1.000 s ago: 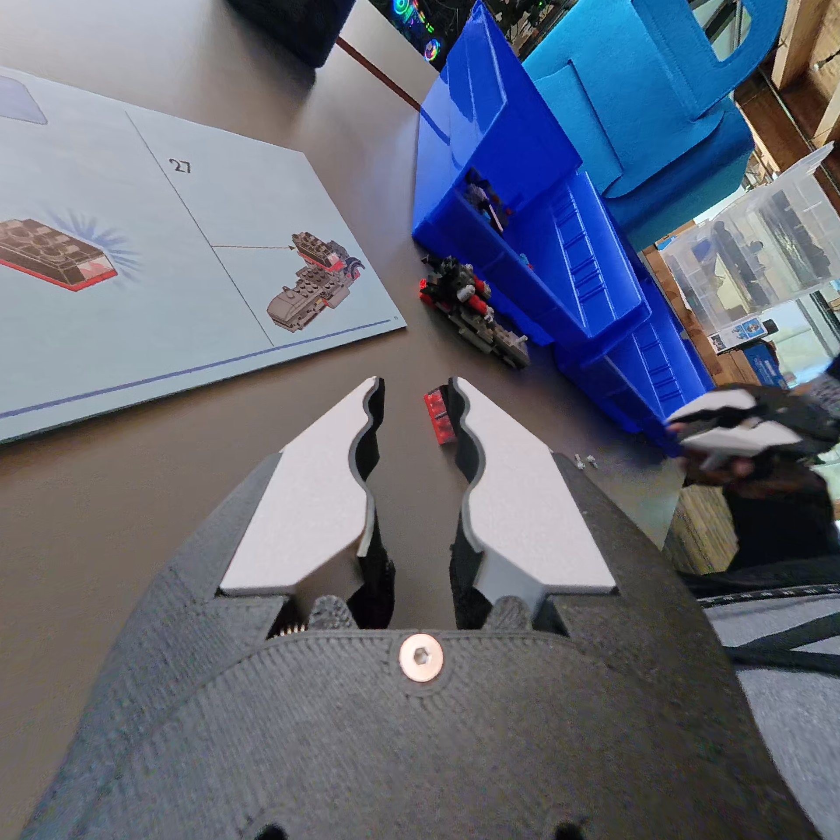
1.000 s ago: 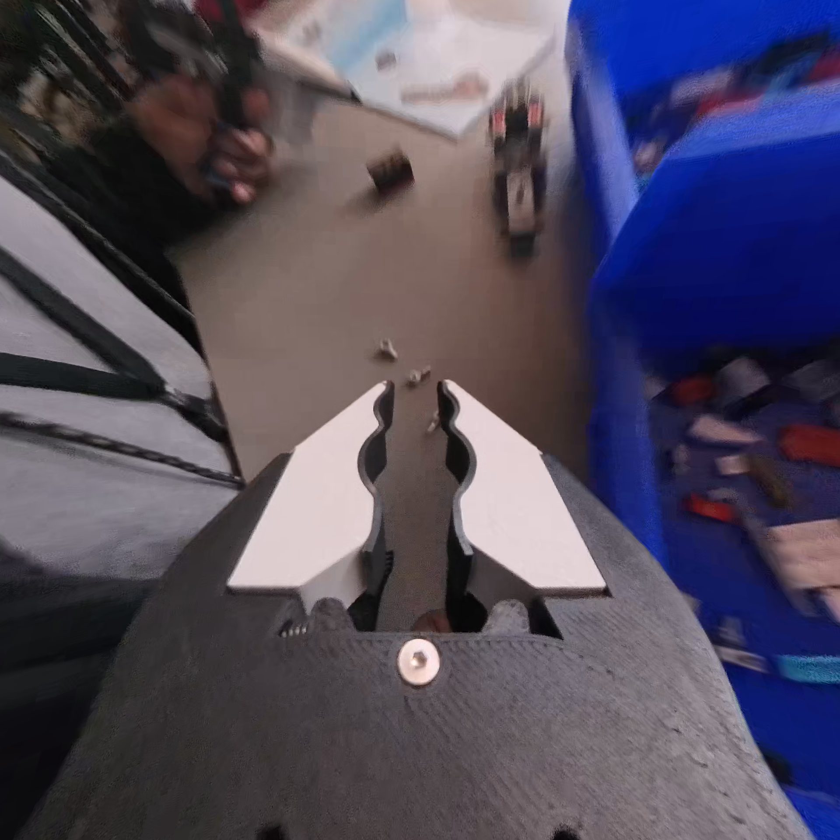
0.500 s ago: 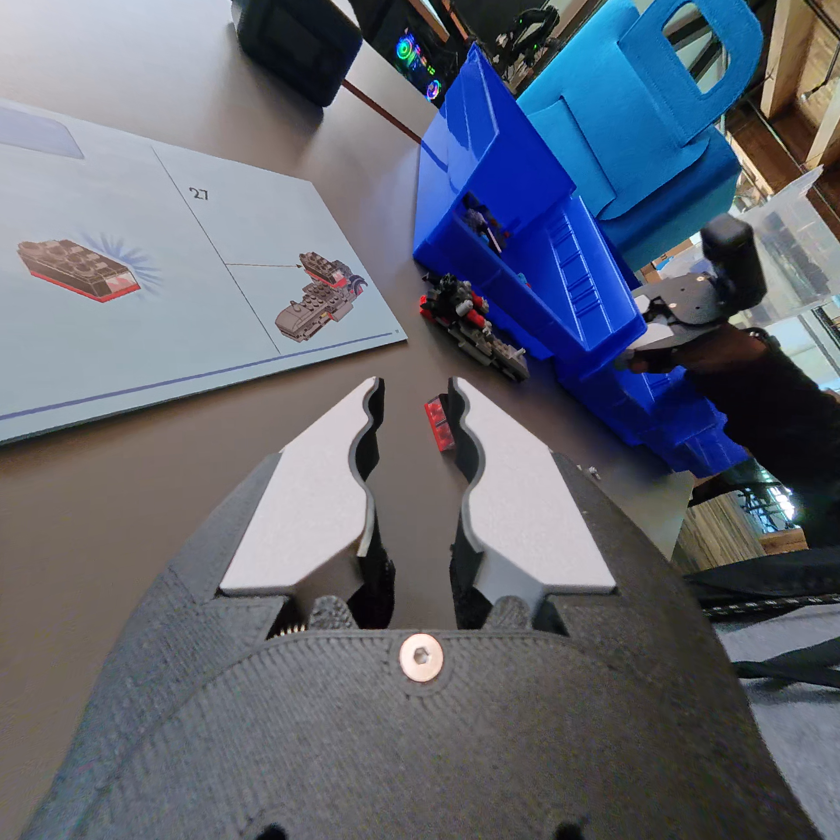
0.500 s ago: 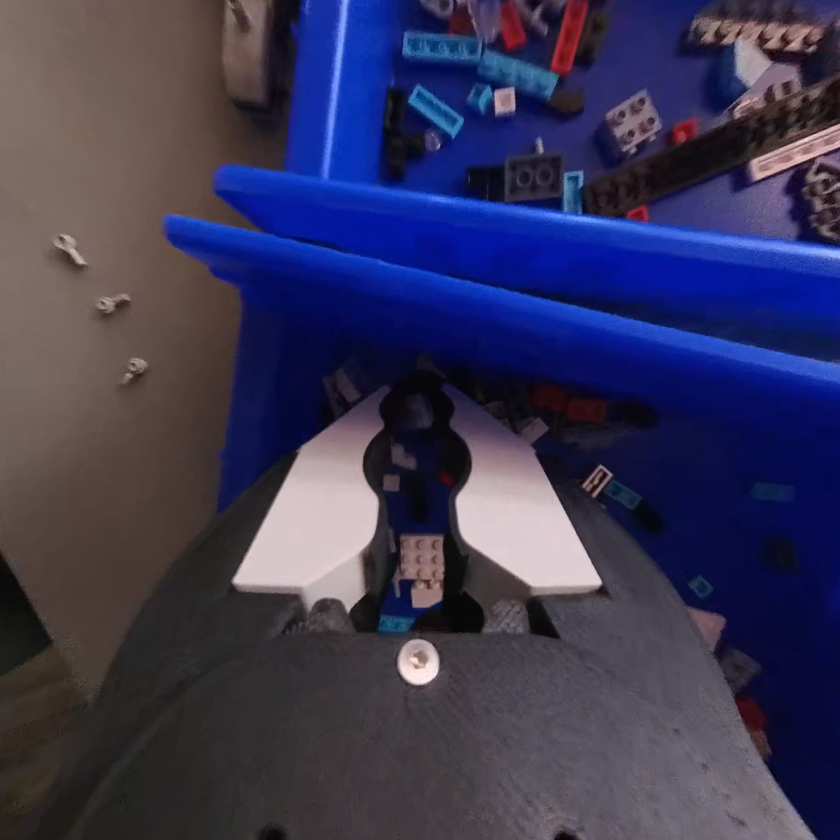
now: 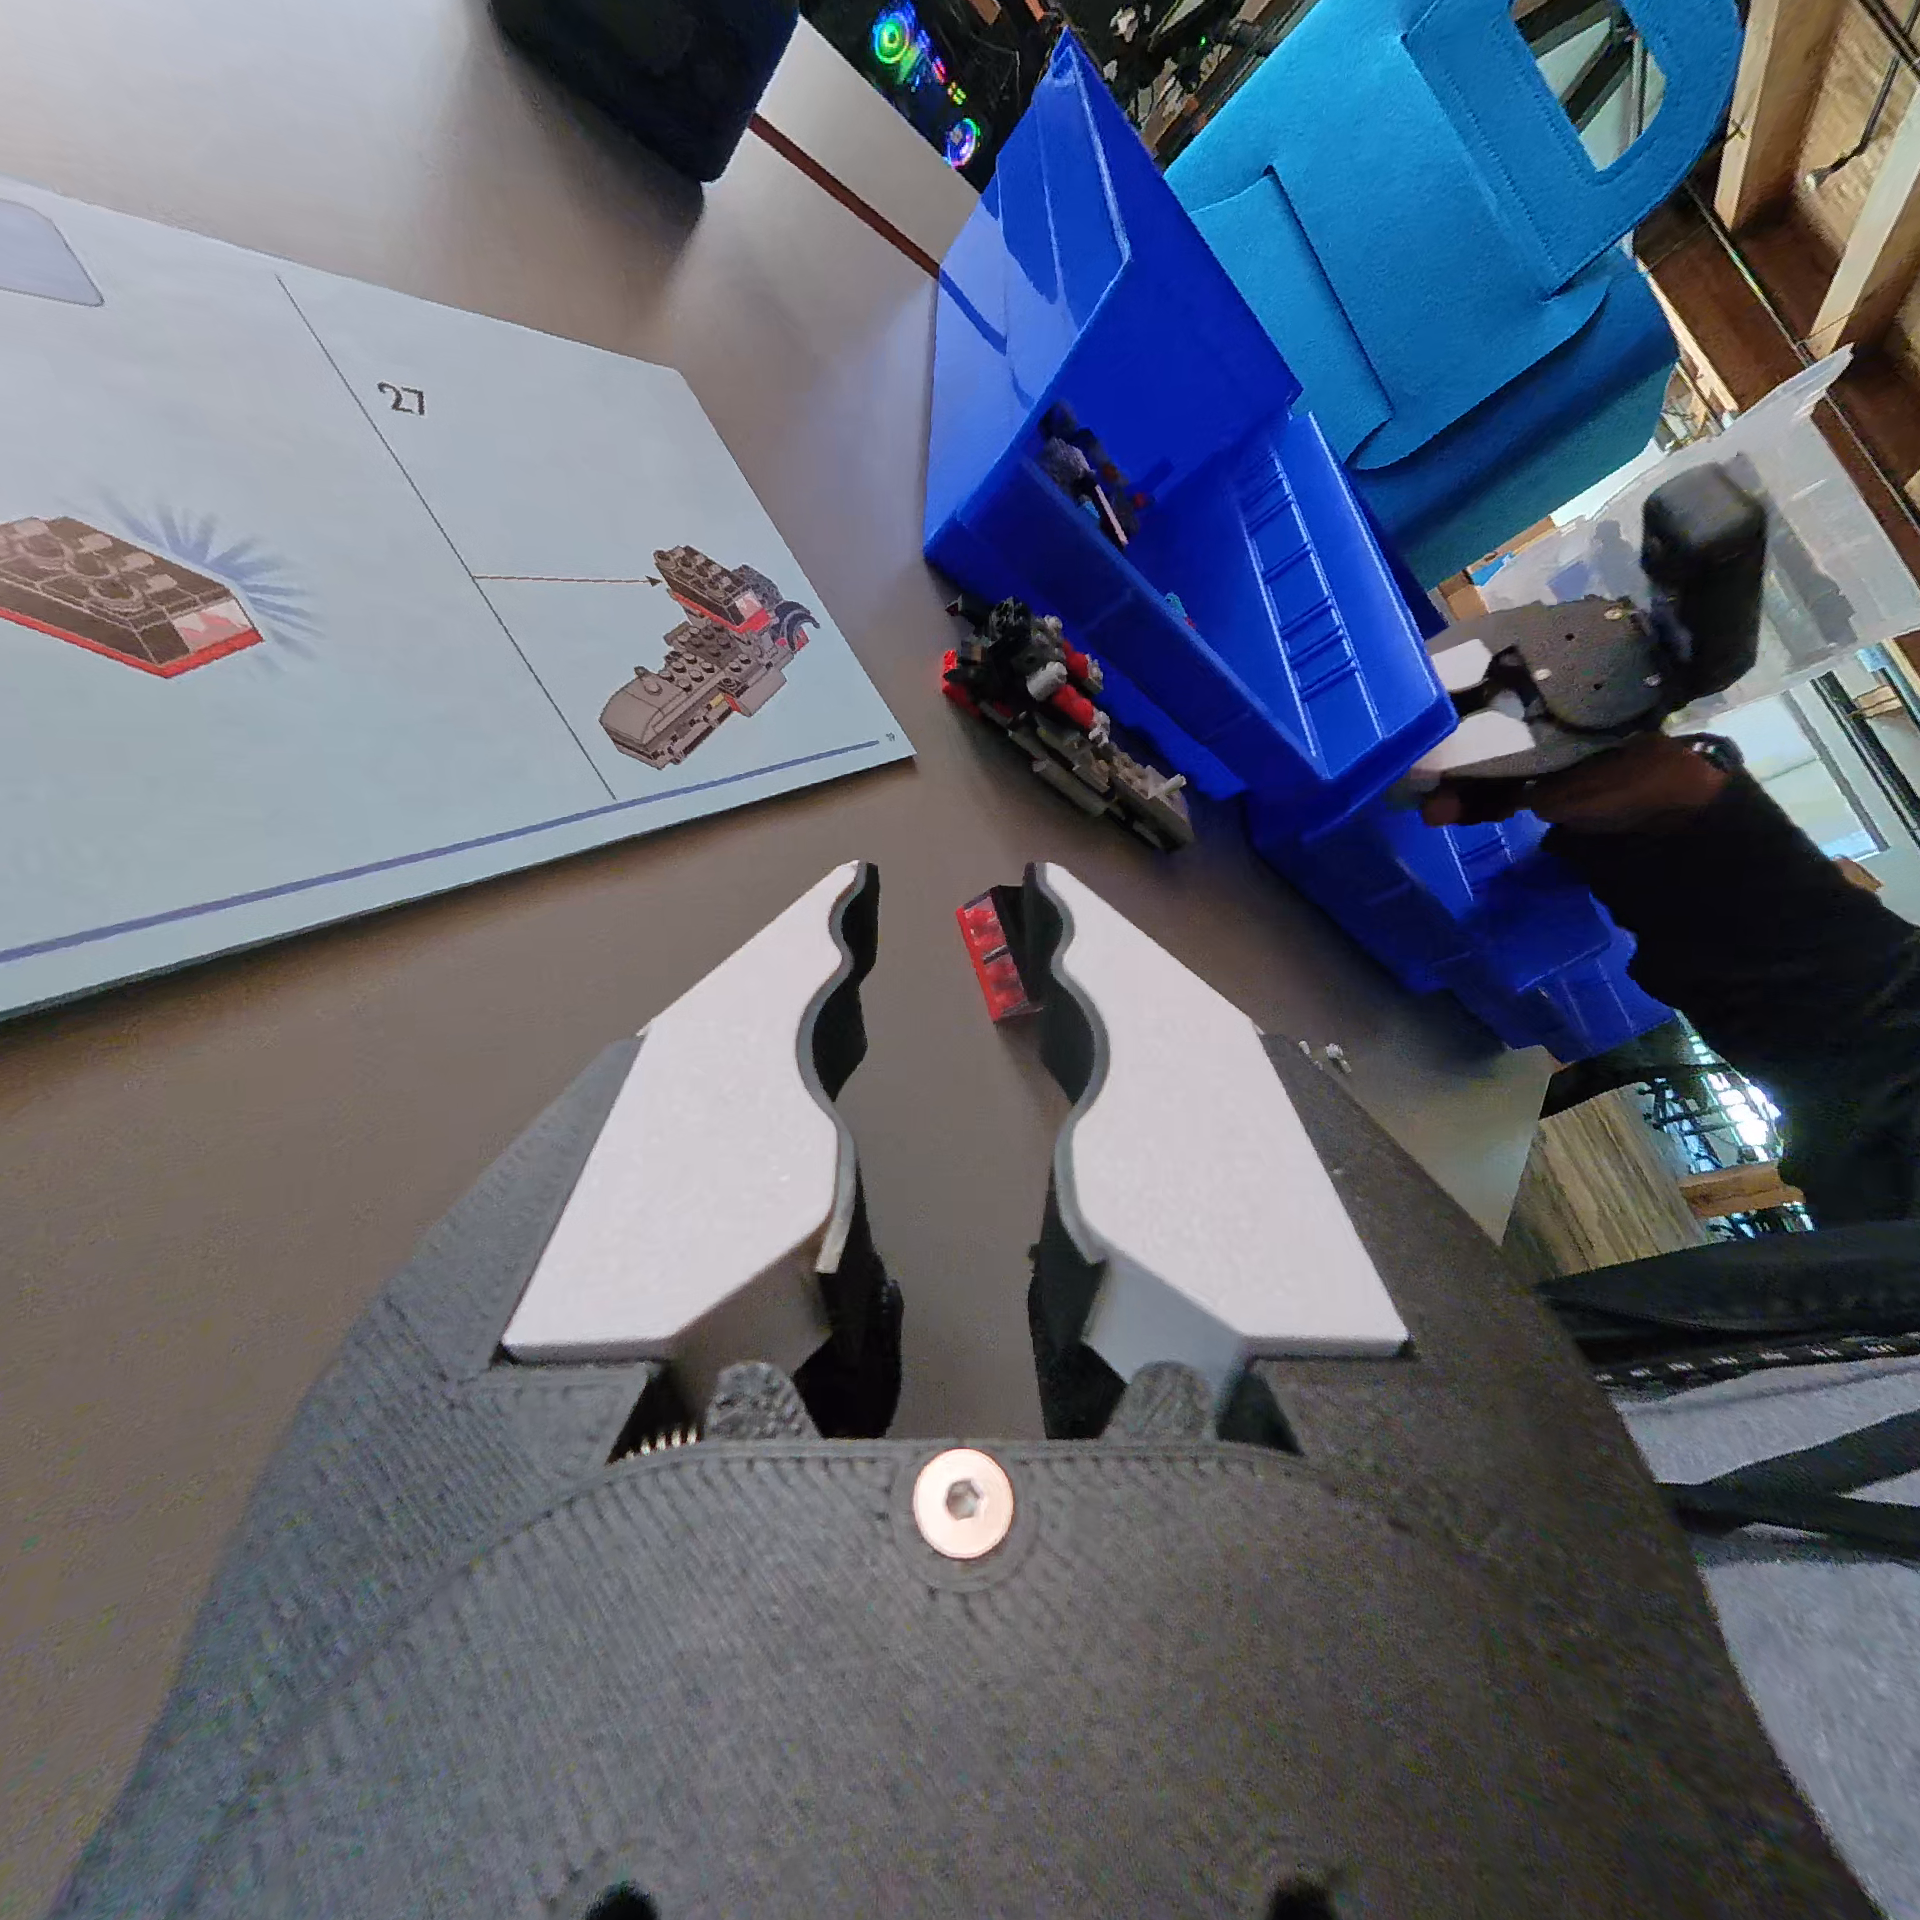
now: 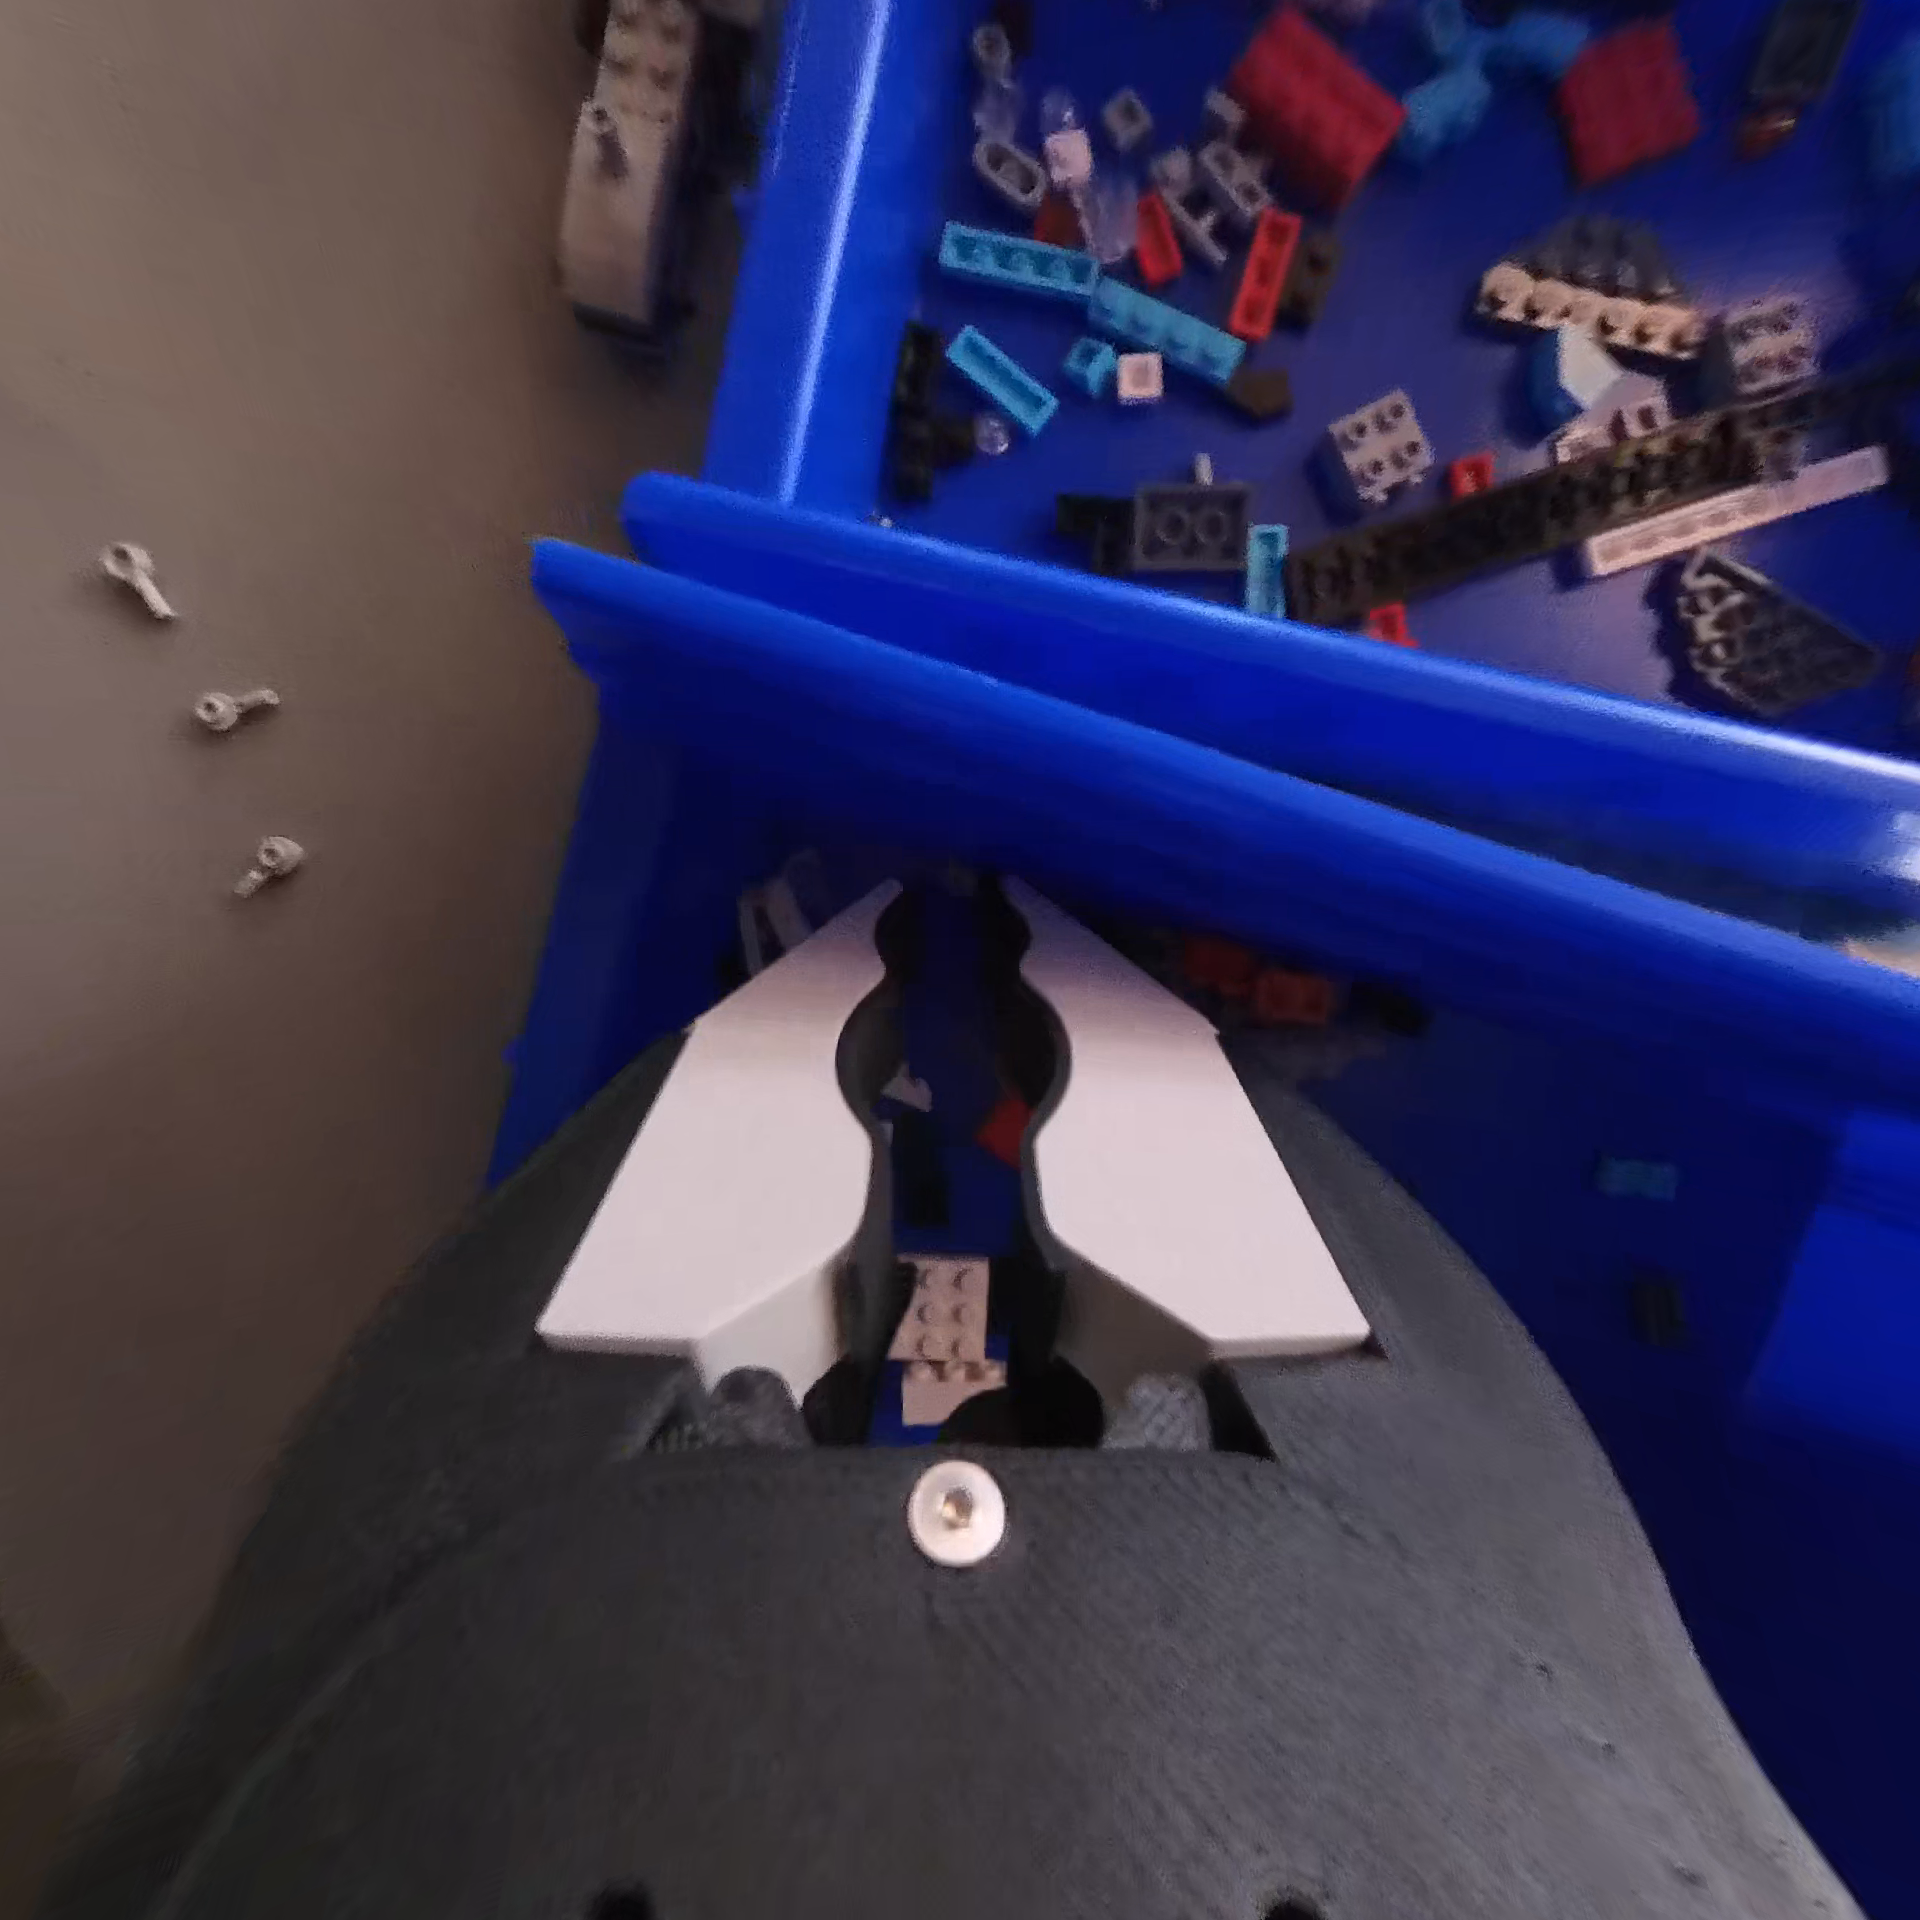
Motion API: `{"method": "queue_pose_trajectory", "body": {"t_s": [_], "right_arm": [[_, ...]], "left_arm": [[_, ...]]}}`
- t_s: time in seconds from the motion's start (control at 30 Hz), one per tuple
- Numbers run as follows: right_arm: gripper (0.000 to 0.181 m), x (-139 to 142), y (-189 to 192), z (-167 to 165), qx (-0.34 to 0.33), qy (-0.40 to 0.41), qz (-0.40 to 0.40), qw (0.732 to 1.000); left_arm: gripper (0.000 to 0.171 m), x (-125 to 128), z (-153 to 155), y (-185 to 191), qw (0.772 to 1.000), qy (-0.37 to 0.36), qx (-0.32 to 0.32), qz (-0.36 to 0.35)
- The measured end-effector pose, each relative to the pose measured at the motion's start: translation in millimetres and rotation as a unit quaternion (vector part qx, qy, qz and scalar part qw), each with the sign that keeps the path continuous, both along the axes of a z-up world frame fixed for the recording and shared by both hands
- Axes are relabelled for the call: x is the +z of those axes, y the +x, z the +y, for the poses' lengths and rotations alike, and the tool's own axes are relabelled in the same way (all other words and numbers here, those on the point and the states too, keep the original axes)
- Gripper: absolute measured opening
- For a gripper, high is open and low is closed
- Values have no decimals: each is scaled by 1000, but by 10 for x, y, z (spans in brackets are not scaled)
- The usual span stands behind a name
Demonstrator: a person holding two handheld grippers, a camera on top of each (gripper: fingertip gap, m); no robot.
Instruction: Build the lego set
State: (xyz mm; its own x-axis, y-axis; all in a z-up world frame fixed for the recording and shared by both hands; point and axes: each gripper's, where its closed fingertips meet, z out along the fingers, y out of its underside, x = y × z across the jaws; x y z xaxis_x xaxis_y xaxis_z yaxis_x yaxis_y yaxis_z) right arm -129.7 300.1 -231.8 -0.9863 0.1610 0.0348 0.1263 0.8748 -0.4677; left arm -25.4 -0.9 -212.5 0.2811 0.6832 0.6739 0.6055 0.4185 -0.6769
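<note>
- Your left gripper (image 5: 951, 883) hangs low over the table (image 5: 260, 1195), jaws parted and empty; a small red brick (image 5: 992, 961) lies by the right fingertip (image 5: 1049, 904).
- At 1 o'clock, the part-built model (image 5: 1060, 717) sits against the blue bins (image 5: 1195, 582); the instruction booklet (image 5: 343, 623) lies at 10 o'clock.
- Your right gripper (image 6: 951, 894) points into the near bin (image 6: 1195, 790), jaws slightly parted, gripping nothing; loose bricks (image 6: 1174, 343) fill the far bin at 1 o'clock.

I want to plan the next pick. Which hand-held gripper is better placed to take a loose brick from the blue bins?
Right. The right hand-held gripper is open over a blue bin of loose bricks. The left hand-held gripper is open over the table, away from the bins.
</note>
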Motion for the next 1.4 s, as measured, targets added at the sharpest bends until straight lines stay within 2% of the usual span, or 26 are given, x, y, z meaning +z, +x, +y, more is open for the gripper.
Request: {"method": "queue_pose_trajectory", "body": {"t_s": [0.23,0.67,0.77,0.9,1.0,1.1,1.27,1.4], "right_arm": [[14,-148,-17,1,45,22,32,998],[10,-209,9,22,24,33,-17,999],[9,-52,63,32,2,19,-17,1000],[9,418,224,-14,-44,-43,-3,998],[9,764,530,-253,-50,-115,-4,992],[8,839,878,-727,-35,-178,-16,983],[9,371,1170,-1584,-16,-197,-24,980],[9,-7,1185,-1970,-13,-158,-27,987]], "left_arm": [[29,16,1,8,1000,-2,1,7],[29,32,7,11,1000,2,-2,12],[29,46,13,17,1000,8,-6,14],[30,58,29,28,1000,22,-17,12],[31,63,48,28,999,34,-29,7],[32,125,63,20,998,48,-43,19],[33,363,26,15,992,60,-65,90],[34,370,-59,-23,992,41,-81,88]]}}
